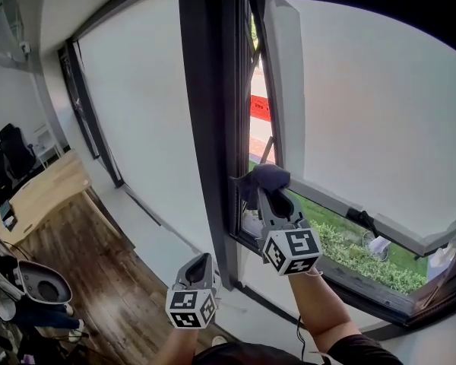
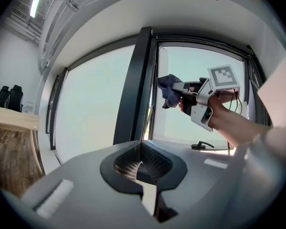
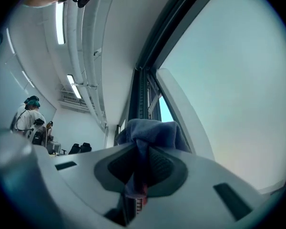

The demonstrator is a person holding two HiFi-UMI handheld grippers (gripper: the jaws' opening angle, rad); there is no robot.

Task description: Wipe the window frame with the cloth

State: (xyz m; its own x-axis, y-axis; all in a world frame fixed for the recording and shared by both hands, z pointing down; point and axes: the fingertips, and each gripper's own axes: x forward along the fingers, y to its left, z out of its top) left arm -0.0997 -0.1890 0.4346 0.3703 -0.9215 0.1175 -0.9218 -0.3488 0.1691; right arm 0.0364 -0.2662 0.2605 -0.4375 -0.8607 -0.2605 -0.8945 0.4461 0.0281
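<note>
Glazed walls ran along the right of an office room, with wood floor [image 1: 99, 268] and a pale wooden bench [image 1: 49, 192] well off to the left, leaving plenty of free space behind and beside the person. A dark window frame [image 1: 205, 128] rose upright between a big fixed pane and an opening whose sash [image 1: 283, 90] stood swung outward, so a narrow gap showed along the frame's inner edge, with grass and hedge [image 1: 349, 261] beyond it. The right gripper [image 1: 272, 192] reached up into the lower corner of that gap, its jaws pinching a dark blue cloth [image 1: 267, 176]; the bunched cloth sat against the frame's inner edge, just beside the sash's pale rim. From the right gripper view the cloth's folds spilled over both jaws. A black window handle [image 1: 362, 220] lay farther right on the sash's lower rail, apart from the cloth. The left gripper [image 1: 200, 263] hung low and near the frame's foot, touching nothing, its jaws pressed together with nothing between them.
</note>
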